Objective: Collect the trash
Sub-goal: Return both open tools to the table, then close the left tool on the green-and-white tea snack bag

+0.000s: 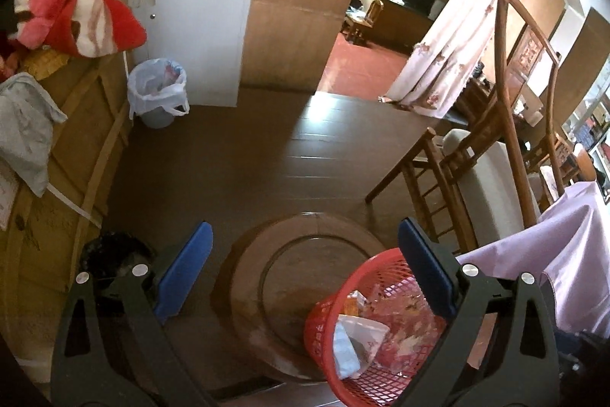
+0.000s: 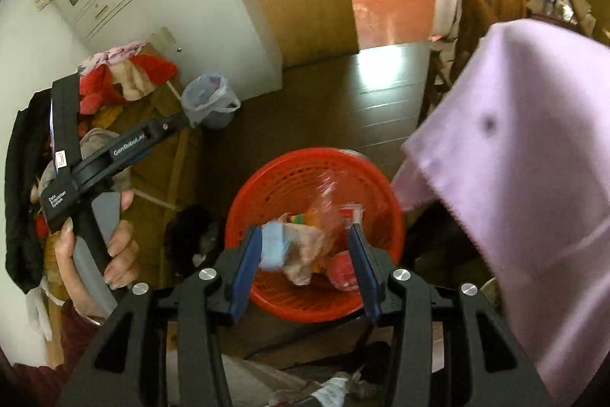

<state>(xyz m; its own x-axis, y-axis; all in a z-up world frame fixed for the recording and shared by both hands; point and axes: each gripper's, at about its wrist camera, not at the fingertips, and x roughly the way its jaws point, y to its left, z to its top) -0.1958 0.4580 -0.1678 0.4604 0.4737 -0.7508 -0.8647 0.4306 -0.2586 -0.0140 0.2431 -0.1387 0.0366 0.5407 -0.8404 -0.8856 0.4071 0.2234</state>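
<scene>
1. On the left of the left wrist view, a pile of red and pink cloth [image 1: 76, 18] sits on a brown box [image 1: 68, 178].
2. Next to the box, by the white cupboard [image 1: 171, 6], a small bin [image 1: 158, 94] with a white bag stands on the floor.
3. The left gripper [image 1: 301, 277] is wide open at the bottom middle of that view. Nothing is between its blue pads [image 1: 187, 269].
4. A red basket [image 1: 324, 315] with trash [image 1: 366, 330] in it sits at the lower right, partly behind the right pad.
5. A wooden chair [image 1: 495, 159] and a purple cloth [image 1: 564, 254] are on the right.
6. In the right wrist view, a hand [image 2: 110, 254] holds the left gripper [image 2: 179, 121] at the left edge.
7. The right gripper [image 2: 305, 258] is open, low in the middle, over the basket [image 2: 289, 178].
8. Blurry trash [image 2: 305, 254] shows between its pads [image 2: 248, 269]. I cannot tell if any of it touches them.
9. The purple cloth [image 2: 514, 178] fills the right side.
</scene>
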